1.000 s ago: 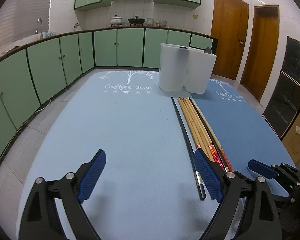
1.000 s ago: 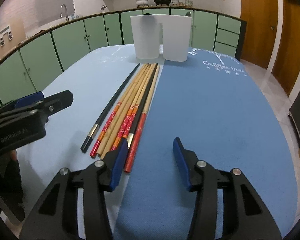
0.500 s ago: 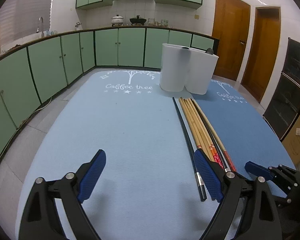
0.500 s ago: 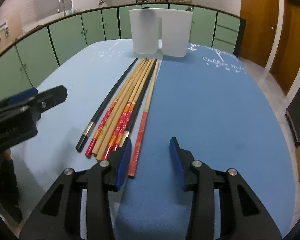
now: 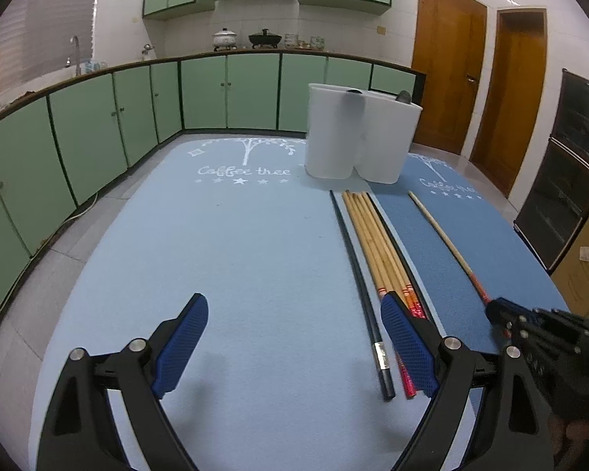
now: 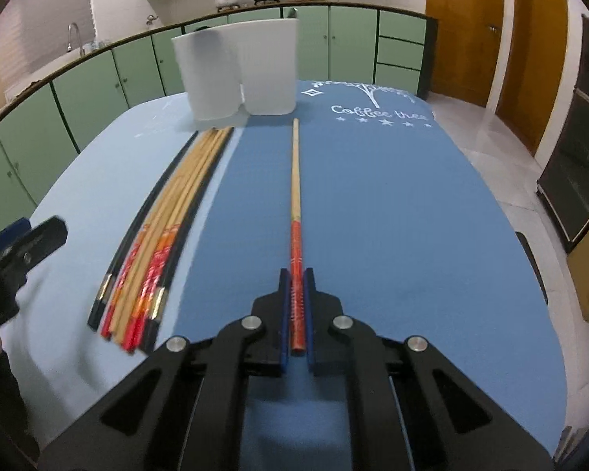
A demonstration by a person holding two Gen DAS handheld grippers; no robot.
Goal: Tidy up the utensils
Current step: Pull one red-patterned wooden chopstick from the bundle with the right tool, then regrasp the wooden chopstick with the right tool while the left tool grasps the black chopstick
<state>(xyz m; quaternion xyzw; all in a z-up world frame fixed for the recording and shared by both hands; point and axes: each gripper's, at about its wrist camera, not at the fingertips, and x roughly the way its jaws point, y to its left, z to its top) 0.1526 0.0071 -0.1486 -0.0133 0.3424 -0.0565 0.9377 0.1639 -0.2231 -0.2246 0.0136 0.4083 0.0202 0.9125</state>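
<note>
1. Your right gripper (image 6: 297, 306) has its jaws closed tight on the red end of one bamboo chopstick (image 6: 295, 180). The stick runs straight ahead from the fingers, with its bare tip toward the white holder (image 6: 239, 74). From the wrist view I can't tell whether the tip is off the mat or resting on it.

2. Your left gripper (image 5: 294, 349) is spread wide and holds nothing. It hovers over the light blue mat (image 5: 224, 243), on the near side of the table from the holder.

3. The rest of the chopsticks (image 5: 377, 251) lie side by side in a bundle on the mat, tips just short of the holder's base. The one you hold sits well apart from the bundle, on the darker mat (image 6: 373, 196).

4. The holder stands at the far end of the table as two white compartments touching each other. A dark utensil end shows above each rim in the left wrist view.

5. I'd judge this the first pickup: one stick grasped, none from this bundle yet put away.

6. Next, the stick needs lifting clear, tipping upright over the holder and lowering into one compartment. You hold it at the very end, so expect the long free tip to swing; steer it above the rim before letting go.

7. Mind that a knock could shift the light-looking holder.
</note>
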